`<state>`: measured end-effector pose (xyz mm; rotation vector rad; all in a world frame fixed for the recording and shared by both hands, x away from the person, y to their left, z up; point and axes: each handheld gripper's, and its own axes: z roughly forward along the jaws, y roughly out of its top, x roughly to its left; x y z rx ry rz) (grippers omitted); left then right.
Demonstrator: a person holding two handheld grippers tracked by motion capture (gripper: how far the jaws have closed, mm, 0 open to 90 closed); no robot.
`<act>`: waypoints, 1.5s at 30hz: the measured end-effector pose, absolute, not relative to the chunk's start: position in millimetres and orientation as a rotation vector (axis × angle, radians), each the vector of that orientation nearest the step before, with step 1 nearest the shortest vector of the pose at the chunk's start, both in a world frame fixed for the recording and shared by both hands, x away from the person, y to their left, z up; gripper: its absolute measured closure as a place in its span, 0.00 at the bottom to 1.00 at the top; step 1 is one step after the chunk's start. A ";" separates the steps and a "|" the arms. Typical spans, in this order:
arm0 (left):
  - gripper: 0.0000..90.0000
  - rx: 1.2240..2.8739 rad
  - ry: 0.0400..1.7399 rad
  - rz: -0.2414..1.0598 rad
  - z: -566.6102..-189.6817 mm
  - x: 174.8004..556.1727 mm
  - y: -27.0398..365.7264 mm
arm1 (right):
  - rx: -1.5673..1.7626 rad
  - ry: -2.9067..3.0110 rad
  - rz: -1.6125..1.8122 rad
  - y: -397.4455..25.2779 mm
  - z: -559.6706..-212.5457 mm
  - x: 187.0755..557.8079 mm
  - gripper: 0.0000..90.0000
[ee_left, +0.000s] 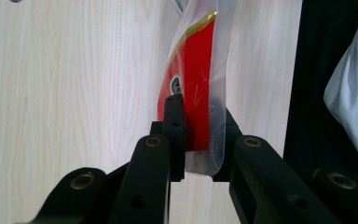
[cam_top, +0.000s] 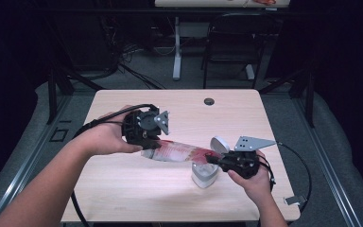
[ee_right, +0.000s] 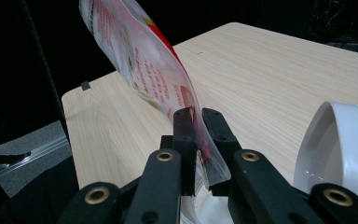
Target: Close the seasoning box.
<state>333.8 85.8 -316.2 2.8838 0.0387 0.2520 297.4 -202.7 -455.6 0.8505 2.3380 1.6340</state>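
- Red-and-clear plastic pouch (cam_top: pixel 177 151) spans left to right above the table (cam_top: pixel 123 189), slanting down rightward.
- Left gripper (cam_top: pixel 147 142) clamps its left end, right gripper (cam_top: pixel 215 160) its right end.
- White lidded container (cam_top: pixel 204 174) sits under the right end.

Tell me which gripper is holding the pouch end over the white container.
The right gripper. It clamps the end of the red-and-clear pouch beside the open white container; the left gripper holds the far end, over bare table.
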 end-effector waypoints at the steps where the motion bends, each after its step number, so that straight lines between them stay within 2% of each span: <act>1: 0.90 2.885 0.038 0.252 -316.1 333.9 85.8 | 0.851 2.337 1.634 -202.7 -455.6 297.5 0.95; 45: 0.90 2.897 0.035 0.253 -314.7 333.2 83.1 | 0.848 2.341 1.632 -202.0 -456.9 297.5 0.96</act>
